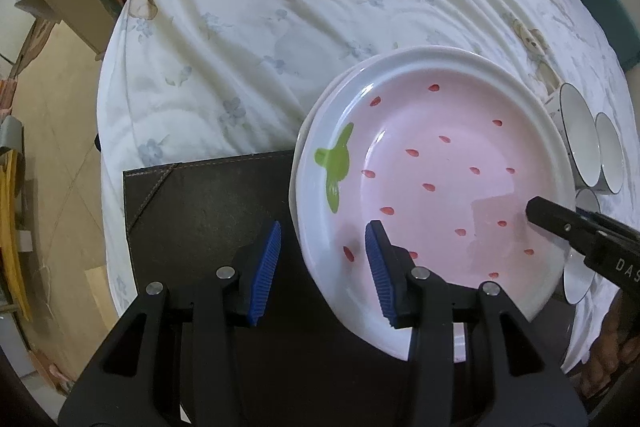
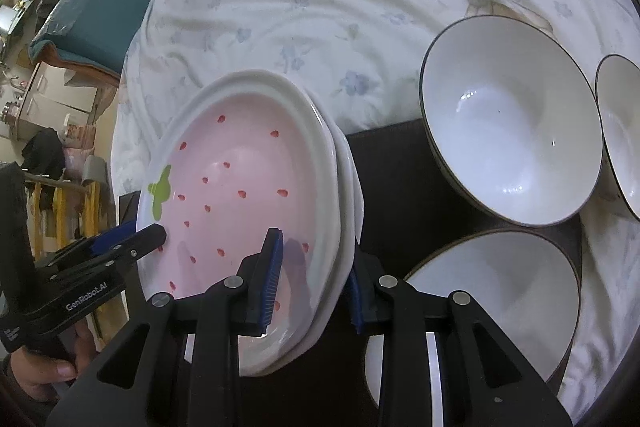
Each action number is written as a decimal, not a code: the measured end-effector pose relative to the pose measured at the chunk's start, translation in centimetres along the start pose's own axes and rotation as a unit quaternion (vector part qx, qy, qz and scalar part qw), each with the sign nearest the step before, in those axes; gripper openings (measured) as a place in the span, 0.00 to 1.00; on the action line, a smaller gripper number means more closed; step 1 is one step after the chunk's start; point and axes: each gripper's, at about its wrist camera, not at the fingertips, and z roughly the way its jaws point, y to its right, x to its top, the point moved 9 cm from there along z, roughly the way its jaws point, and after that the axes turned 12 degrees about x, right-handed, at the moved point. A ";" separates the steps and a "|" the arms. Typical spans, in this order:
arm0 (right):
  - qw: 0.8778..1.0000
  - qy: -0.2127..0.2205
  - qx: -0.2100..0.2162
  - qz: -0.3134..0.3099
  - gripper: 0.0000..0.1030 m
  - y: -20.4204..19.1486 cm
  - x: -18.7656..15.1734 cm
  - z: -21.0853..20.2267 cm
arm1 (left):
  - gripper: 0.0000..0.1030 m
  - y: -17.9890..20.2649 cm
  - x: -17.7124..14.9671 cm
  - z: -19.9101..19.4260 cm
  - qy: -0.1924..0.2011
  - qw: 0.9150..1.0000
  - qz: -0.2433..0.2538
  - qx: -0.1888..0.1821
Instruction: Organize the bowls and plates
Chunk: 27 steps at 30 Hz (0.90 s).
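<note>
A pink strawberry-print plate (image 1: 440,167) (image 2: 240,187) tops a stack of white plates on a dark mat (image 1: 200,211). My left gripper (image 1: 324,271) straddles the stack's left rim. Its inner pad sits over the pink surface, and a dark strip shows between the outer pad and the rim. In the right wrist view the left gripper (image 2: 138,231) brackets that same rim. My right gripper (image 2: 314,287) clamps the stack's right edge, with one pad inside the plate and the other half hidden behind the rim. One of its fingers (image 1: 548,217) reaches over the rim.
Three white dark-rimmed bowls stand right of the stack: one large (image 2: 508,131), one at the frame edge (image 2: 624,131), one nearest (image 2: 500,291). A rumpled floral bedsheet (image 1: 280,27) covers the surface. Its left edge drops to the floor (image 1: 60,147). A hand (image 2: 52,367) holds the left gripper.
</note>
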 end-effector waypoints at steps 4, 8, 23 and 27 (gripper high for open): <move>1.000 -0.002 -0.023 -0.007 0.30 0.0 0.0 -0.7 | 0.39 0.0 0.0 0.1 -0.004 1.000 -0.002 0.000; 0.999 -0.002 -0.032 -0.010 0.30 0.2 0.0 -1.2 | 0.39 -0.2 -0.1 0.1 -0.005 1.000 -0.005 0.000; 0.998 0.055 0.002 -0.008 0.63 -0.4 2.1 -3.7 | 0.71 -1.2 1.6 -1.5 0.025 0.996 -0.066 -0.044; 0.996 0.073 0.048 0.021 0.63 -0.9 2.7 -5.3 | 0.71 0.0 2.7 -3.4 0.053 0.996 -0.061 -0.049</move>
